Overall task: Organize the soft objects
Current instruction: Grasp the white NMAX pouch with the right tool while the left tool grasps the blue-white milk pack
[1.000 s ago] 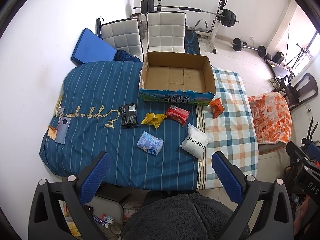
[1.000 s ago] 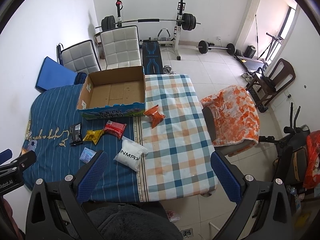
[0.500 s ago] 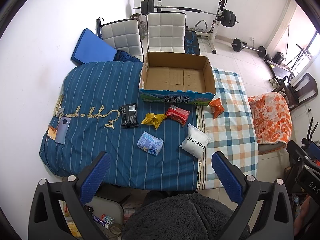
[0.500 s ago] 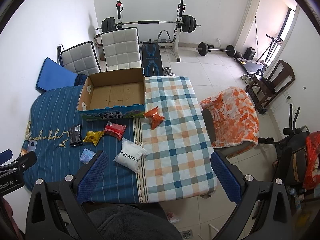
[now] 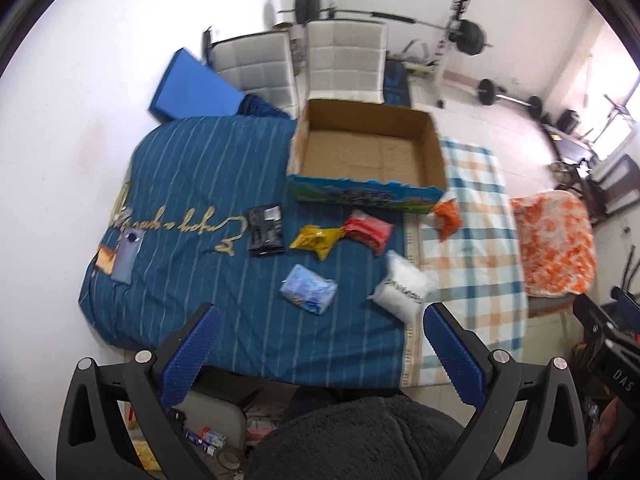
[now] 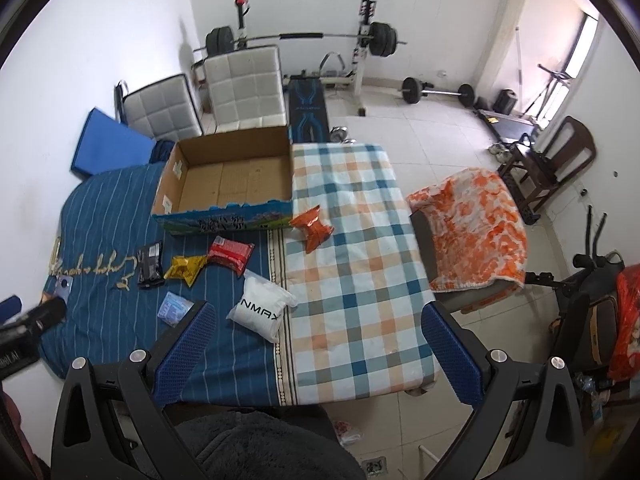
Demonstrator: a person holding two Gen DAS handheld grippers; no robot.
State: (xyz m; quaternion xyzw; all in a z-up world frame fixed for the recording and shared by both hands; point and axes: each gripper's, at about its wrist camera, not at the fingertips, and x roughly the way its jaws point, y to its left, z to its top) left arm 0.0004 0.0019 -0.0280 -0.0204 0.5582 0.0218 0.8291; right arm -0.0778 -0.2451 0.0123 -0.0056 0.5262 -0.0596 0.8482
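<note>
Left wrist view: left tool (image 5: 318, 342) hovered with fingers apart and empty, short of the tabletop (image 5: 192, 184) edge; right tool (image 6: 316, 338) likewise apart. Nearest lay a crinkly blue pack (image 5: 308, 294) and a plump white pouch (image 5: 402, 292). Beyond, black (image 5: 265, 230), yellow (image 5: 316, 238), red (image 5: 368, 232) and orange (image 5: 448, 220) packets sat loose on cloth, probably staged for the empty cardboard box (image 5: 366, 194) behind.

Both wrist views overlook the cardboard box (image 5: 368, 152) (image 6: 232, 176).
</note>
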